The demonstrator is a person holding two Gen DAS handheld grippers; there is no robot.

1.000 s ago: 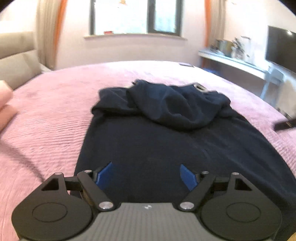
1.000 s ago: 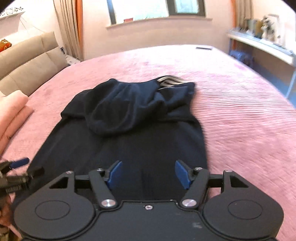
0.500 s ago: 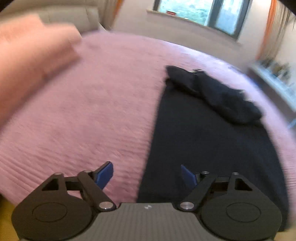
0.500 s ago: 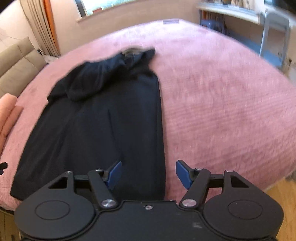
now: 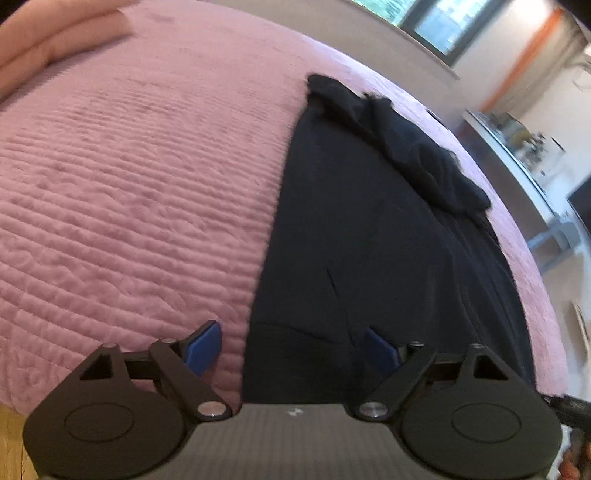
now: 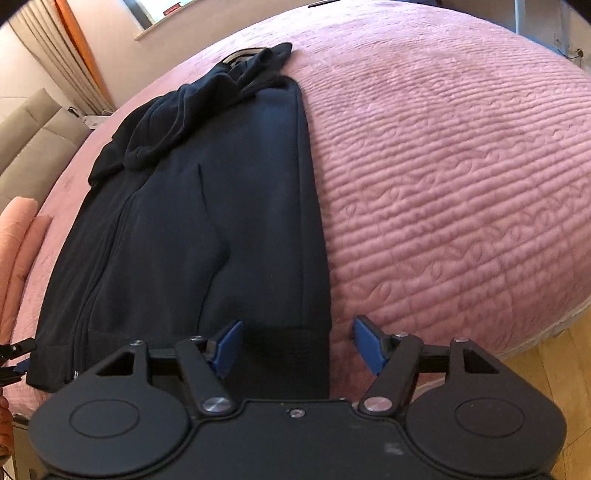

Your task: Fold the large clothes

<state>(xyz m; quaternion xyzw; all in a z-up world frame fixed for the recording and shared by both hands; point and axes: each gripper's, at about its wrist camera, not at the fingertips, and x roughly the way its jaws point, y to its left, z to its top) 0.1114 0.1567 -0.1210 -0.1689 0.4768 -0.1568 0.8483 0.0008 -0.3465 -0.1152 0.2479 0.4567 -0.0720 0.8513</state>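
Note:
A dark navy hooded jacket lies flat on the pink quilted bed, hood bunched at the far end, hem nearest me. It also shows in the right wrist view. My left gripper is open and empty, straddling the hem's left corner. My right gripper is open and empty, straddling the hem's right corner. The left gripper's tip shows at the far left of the right wrist view.
Folded peach bedding lies at the bed's left side, also in the right wrist view. A beige headboard, a window and curtains stand beyond. A white shelf runs along the right wall. Wooden floor lies below the bed edge.
Both grippers have pulled back from over the jacket to the near bed edge and spread apart, the left to the hem's left corner, the right to its right corner. Both stay open.

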